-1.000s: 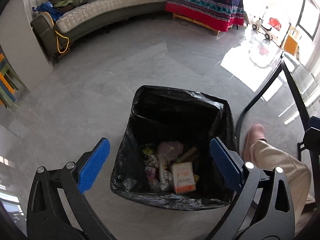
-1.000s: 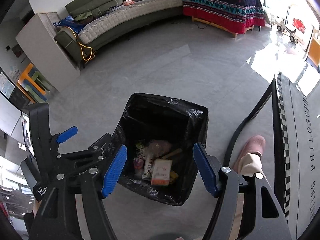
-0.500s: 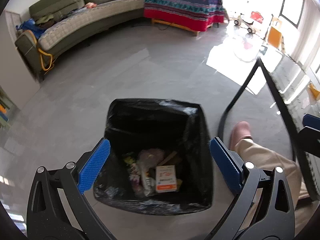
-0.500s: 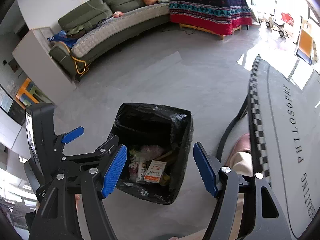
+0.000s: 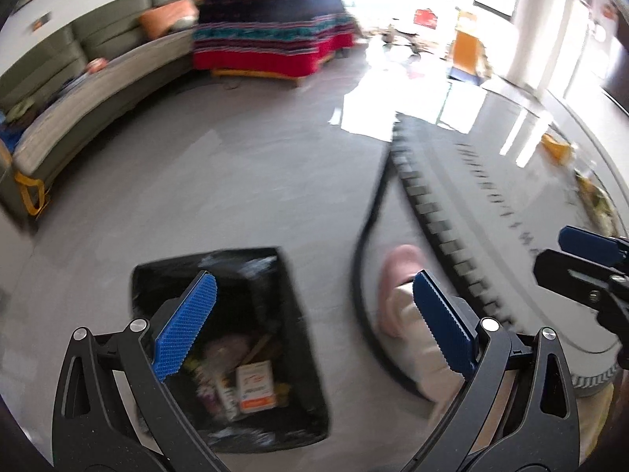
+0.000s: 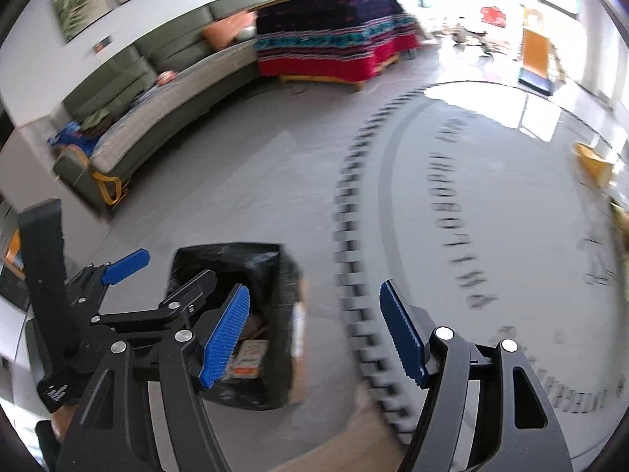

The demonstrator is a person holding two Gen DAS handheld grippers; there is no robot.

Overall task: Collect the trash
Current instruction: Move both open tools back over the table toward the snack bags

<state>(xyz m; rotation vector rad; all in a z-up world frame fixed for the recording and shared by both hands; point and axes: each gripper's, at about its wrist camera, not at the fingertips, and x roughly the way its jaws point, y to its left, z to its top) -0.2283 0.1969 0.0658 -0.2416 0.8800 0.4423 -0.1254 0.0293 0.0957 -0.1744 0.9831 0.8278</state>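
Note:
A bin lined with a black bag [image 5: 291,314] stands on the floor at lower left; it also shows in the right wrist view [image 6: 283,275]. It holds mixed trash, including a white and orange carton [image 5: 255,389]. My left gripper [image 5: 310,322] is open and empty, raised above the bin's right side. My right gripper [image 6: 314,330] is open and empty, above the edge of the round table [image 6: 491,236]. Yellow scraps [image 5: 554,147] and other litter [image 5: 597,200] lie on the table's far right.
A grey-green sofa [image 6: 157,110] curves along the back wall. A table with a red and dark patterned cloth [image 6: 334,39] stands behind. The person's pink slipper [image 5: 397,275] is right of the bin. The left gripper [image 6: 118,299] shows at the right wrist view's left.
Both grippers have risen and swung right, from over the bin toward the round table. The table top now fills the right side of both views. Both stay open.

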